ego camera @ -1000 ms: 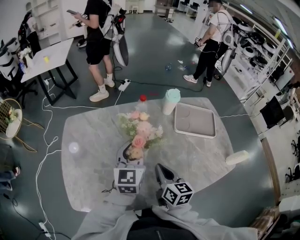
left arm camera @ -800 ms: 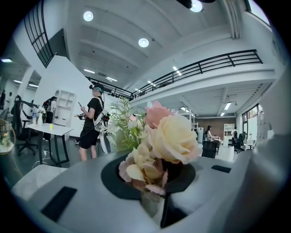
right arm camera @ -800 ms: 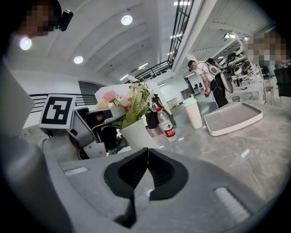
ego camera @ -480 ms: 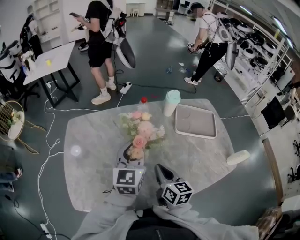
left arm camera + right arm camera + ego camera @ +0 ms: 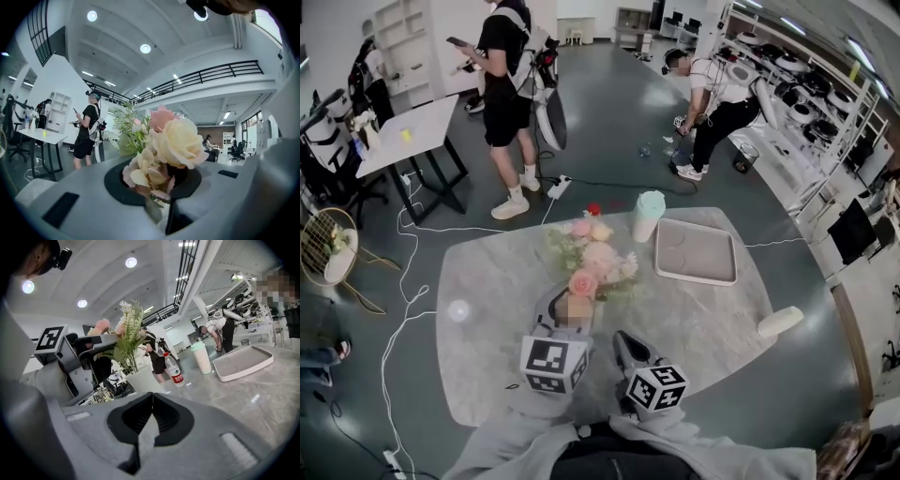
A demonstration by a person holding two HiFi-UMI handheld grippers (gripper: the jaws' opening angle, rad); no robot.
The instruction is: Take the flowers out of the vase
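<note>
Overhead; two low; flowers [image 5: 591,264] shared

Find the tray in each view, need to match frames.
Head view: tray right of centre, just right of the cup.
Left gripper view: not in it.
Right gripper view: tray at the right edge, mid-height, right of the cup.
Shared landmark: the flowers, centre in the head view, filling the middle of the left gripper view, upper left in the right gripper view.

This is looking like a big open lab. People [image 5: 508,84] are standing around wearing gear, cables [image 5: 398,309] are trailing across the floor [image 5: 609,122], and equipment racks [image 5: 811,89] are lining the wall.
</note>
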